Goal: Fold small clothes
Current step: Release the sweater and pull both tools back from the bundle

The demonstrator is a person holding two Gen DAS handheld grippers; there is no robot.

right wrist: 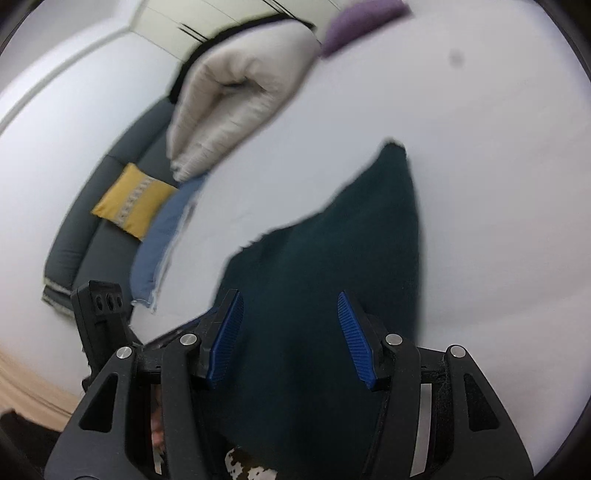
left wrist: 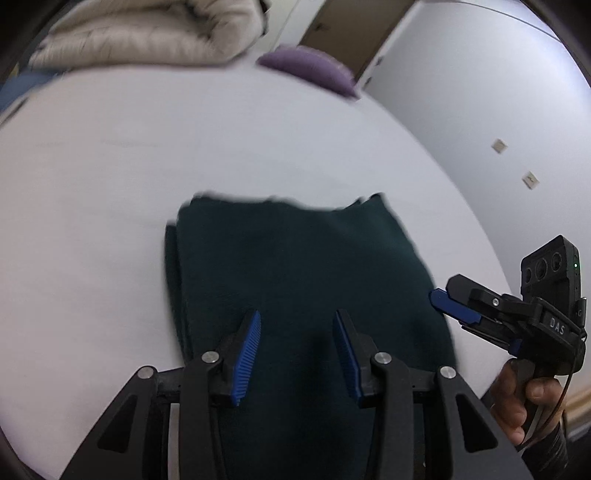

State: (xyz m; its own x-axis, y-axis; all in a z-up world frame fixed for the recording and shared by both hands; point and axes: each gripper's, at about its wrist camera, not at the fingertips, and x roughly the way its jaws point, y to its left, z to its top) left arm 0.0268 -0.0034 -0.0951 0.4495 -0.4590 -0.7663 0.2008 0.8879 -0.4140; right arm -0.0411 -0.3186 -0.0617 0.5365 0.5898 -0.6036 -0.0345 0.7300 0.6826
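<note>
left hand-held gripper (left wrist: pixel 296 338) agape over dark green cloth (left wrist: pixel 295 266); right hand-held gripper (right wrist: pixel 290 325) agape | yellow cushion (right wrist: pixel 133 201) right-view only

My right gripper (right wrist: pixel 291 336) has its blue ribbed pads (right wrist: pixel 356 341) spread apart, nothing between them, above a dark green folded cloth (right wrist: pixel 332 266) lying on the white surface (right wrist: pixel 498 184). The cloth's far corner points away from me. Left of the cloth, a blue garment (right wrist: pixel 162 236) lies near the surface's edge; a beige folded blanket (right wrist: pixel 236 96) and a purple item (right wrist: pixel 358 22) lie further off. Beyond the edge, a grey sofa (right wrist: pixel 77 243) with a yellow cushion (right wrist: pixel 135 201). My left gripper (right wrist: pixel 99 317) shows partly at lower left.
</note>
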